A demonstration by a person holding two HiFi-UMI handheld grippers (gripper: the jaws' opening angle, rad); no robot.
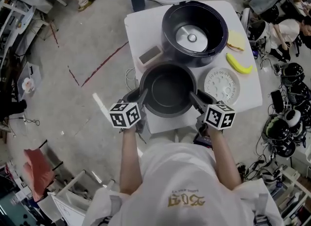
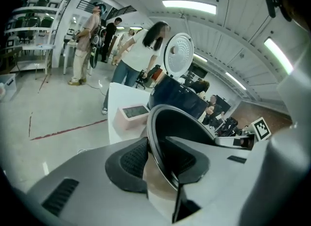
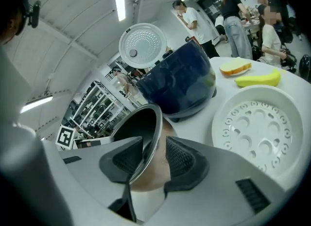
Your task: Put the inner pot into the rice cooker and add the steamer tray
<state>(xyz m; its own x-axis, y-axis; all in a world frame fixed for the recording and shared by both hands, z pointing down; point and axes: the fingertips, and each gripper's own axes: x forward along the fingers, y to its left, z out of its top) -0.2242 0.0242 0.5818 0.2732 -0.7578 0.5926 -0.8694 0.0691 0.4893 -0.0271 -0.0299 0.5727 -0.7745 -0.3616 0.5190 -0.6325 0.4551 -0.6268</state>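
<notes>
light: bright and even, from ceiling strip lamps [image 2: 189, 7]
shadows: faint, soft
glare: lamps blown out white; pale sheen on the pot [image 2: 167, 137] rim
distortion: both gripper views fisheye, lines bent, corners black
focus: jaws close to lens soft; head view sharp, slightly grey

Rice cooker [image 1: 219, 23] behind inner pot [image 1: 168, 91], perhaps against

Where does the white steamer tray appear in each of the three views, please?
Head view: the steamer tray lies right of centre, just to the right of the inner pot.
Left gripper view: not in it.
Right gripper view: the steamer tray fills the lower right.
Shared landmark: the open dark rice cooker shows in all three views.
</notes>
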